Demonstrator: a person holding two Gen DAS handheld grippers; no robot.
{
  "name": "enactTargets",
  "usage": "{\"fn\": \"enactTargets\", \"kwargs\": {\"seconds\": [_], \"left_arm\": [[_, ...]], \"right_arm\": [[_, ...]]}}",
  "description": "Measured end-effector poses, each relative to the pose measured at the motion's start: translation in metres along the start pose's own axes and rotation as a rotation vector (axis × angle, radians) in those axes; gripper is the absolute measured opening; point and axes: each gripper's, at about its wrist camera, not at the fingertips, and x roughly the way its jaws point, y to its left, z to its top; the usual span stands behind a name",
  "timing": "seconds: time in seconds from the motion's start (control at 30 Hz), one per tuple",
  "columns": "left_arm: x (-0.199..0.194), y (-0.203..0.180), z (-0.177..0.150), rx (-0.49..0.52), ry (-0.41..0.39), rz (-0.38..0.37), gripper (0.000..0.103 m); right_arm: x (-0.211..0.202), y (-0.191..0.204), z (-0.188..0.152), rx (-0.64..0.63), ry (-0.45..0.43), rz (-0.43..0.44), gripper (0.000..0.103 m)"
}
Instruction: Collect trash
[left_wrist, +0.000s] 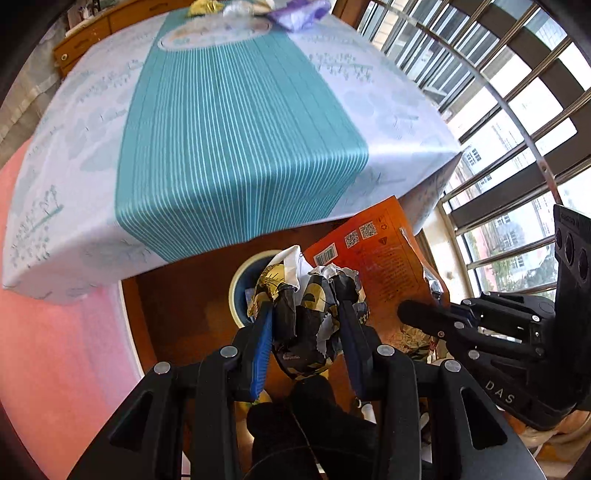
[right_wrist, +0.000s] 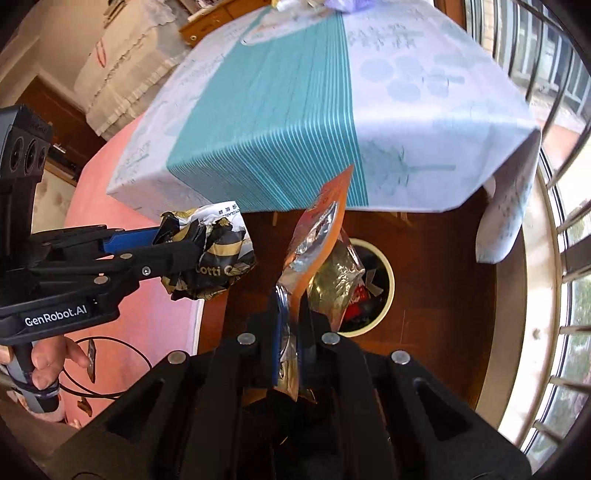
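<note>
From the left wrist, our left gripper (left_wrist: 306, 314) clenches a crumpled wrapper (left_wrist: 310, 325), the bin (left_wrist: 240, 280) just beyond; from the right wrist, our right gripper (right_wrist: 291, 332) pinches an orange pouch (right_wrist: 317, 236) upright, bin (right_wrist: 384, 280) closer, ahead-right.

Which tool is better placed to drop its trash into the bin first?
Right, probably. The right tool holds the orange pouch in line with the bin; the left tool holds its crumpled wrapper off to the side.
</note>
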Motion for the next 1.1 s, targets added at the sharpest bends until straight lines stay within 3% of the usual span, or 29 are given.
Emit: {"fn": "enactTargets", "kwargs": {"seconds": [0.27,0.53,0.87,1.1], "left_arm": [[0.092,0.02,-0.022,0.0,0.054,0.011,0.034],[0.186,0.048,-0.041,0.004,0.078,0.044,0.035],[0.285,0.064,-0.048,0.023,0.083,0.077,0.038],[0.325,0.069,-0.037,0.04,0.052,0.09,0.05]], "right_arm": [[0.096,-0.022,-0.041,0.064,0.066,-0.037,0.004],[0.185,-0.062,-0.066,0.144,0.076,-0.083,0.004],[0.273,-0.104,-0.073,0.165,0.057,-0.141,0.004],[0.321,-0.126,-0.061,0.123,0.042,-0.162,0.005]]}}
